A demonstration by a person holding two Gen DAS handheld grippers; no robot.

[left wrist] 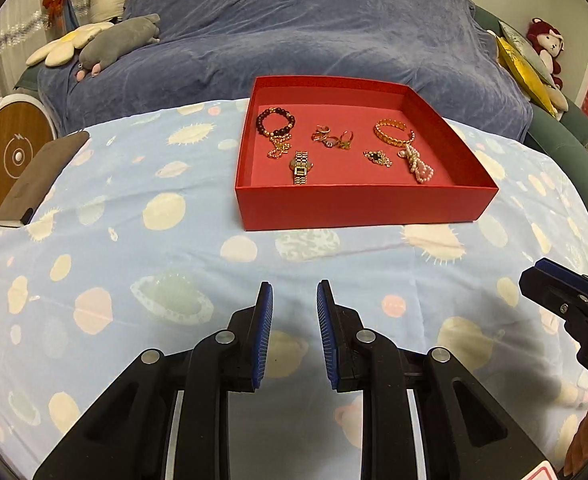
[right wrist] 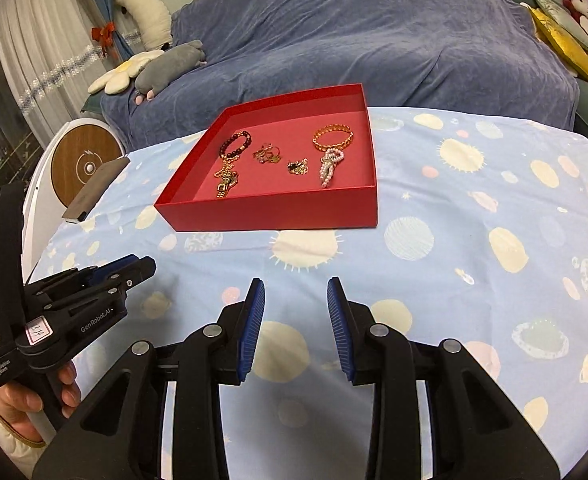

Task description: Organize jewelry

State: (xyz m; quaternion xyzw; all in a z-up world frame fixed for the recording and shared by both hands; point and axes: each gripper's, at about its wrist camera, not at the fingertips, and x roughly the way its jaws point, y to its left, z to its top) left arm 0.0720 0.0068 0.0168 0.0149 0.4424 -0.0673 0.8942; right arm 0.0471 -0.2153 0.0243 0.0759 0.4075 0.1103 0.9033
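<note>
Both grippers hover over the counter's near edge, empty. The left gripper has its ribbed blue pads parted a little; the right gripper is spread slightly wider. Beyond them, toward the far edge, sits a shallow red cardboard box holding a dark beaded bracelet, gold watch, rings, gold bangle and pearl piece.

You've got a counter in front of you, draped in a pale blue cloth printed with planets and cream dots. Sitting directly on the cloth is a shallow red tray, toward the far side. At the left edge lies a flat dark brown pad, partly overhanging.
</note>
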